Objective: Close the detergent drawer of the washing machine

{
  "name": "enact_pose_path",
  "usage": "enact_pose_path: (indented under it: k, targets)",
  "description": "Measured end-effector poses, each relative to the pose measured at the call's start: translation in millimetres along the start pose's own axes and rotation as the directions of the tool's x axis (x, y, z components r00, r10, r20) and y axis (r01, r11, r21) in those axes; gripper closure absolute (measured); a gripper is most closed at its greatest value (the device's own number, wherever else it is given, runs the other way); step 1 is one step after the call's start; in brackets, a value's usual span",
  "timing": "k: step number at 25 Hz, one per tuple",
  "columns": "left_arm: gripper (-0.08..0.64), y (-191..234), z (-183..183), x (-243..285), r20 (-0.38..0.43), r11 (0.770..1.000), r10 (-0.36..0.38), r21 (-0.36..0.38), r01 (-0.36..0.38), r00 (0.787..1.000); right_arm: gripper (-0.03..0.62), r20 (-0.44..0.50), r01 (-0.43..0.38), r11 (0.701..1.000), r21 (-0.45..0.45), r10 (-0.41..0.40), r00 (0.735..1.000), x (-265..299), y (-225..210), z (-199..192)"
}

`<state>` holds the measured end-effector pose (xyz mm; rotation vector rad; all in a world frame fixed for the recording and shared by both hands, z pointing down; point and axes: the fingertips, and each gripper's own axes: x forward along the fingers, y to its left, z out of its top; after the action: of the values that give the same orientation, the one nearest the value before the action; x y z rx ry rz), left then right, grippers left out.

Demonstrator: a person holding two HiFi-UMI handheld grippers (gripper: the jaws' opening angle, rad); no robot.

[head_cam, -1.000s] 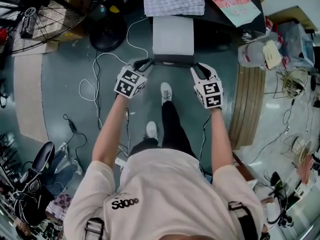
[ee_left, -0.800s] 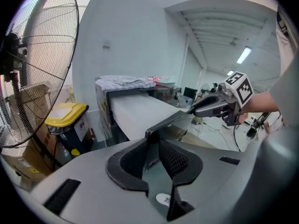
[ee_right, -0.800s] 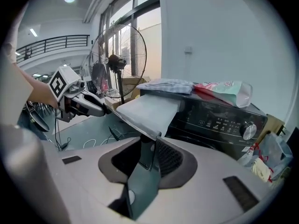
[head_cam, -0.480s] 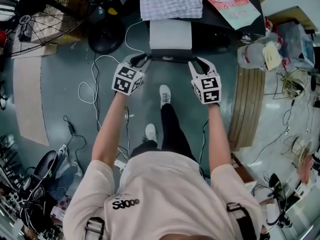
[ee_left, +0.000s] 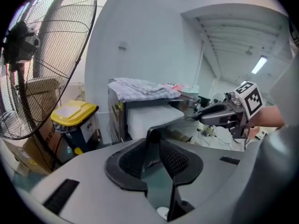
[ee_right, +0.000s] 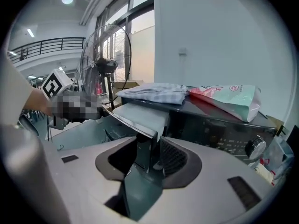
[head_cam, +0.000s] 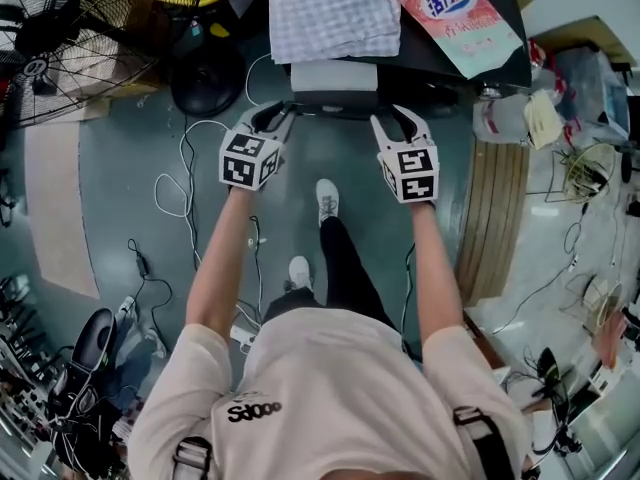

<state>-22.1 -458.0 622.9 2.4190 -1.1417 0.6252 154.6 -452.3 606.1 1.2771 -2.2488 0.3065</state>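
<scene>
The white detergent drawer (head_cam: pixel 333 75) sticks out a short way from the dark washing machine (head_cam: pixel 440 53), and its dark front panel (head_cam: pixel 335 111) faces me. My left gripper (head_cam: pixel 283 114) is at the panel's left end; in the left gripper view the left gripper (ee_left: pixel 156 146) has that thin panel edge (ee_left: pixel 152 134) pinched between its pads. My right gripper (head_cam: pixel 392 118) is at the right end. Seen in the right gripper view, the right gripper (ee_right: pixel 149 155) has its jaws opening, with the panel corner (ee_right: pixel 148 141) standing between them and a gap on one side.
A checked cloth (head_cam: pixel 333 13) and a pink detergent bag (head_cam: pixel 455 13) lie on the machine's top. A standing fan (head_cam: pixel 60 48) and a yellow-lidded bin (ee_left: pixel 74 113) are at the left. Cables (head_cam: pixel 185 168) trail on the floor, and my feet (head_cam: pixel 325 200) are below the drawer.
Both grippers have moved toward the machine with the front panel. The drawer has slid inward, so less of its white body shows. The right jaws have widened.
</scene>
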Motion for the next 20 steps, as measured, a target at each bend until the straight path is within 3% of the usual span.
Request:
enact_pose_path:
  k: [6,13,20]
  targets:
    - [0.446,25.0,19.5,18.8,0.016,0.997,0.072,-0.011,-0.072,0.997,0.378,-0.013,0.032,0.999,0.024,-0.031,0.999,24.3,-28.0,15.2]
    - [0.376,40.4,25.6,24.7,0.027,0.997,0.069,-0.036,-0.068,0.997,0.345,-0.029,0.026,0.998,0.066,-0.024,0.999,34.0,-35.7,20.2]
    - [0.388,54.2,35.7,35.0,0.051,0.992,0.101,-0.081,-0.097,0.994,0.333,-0.042,0.097,0.987,0.132,-0.092,0.995,46.5,-48.1,28.2]
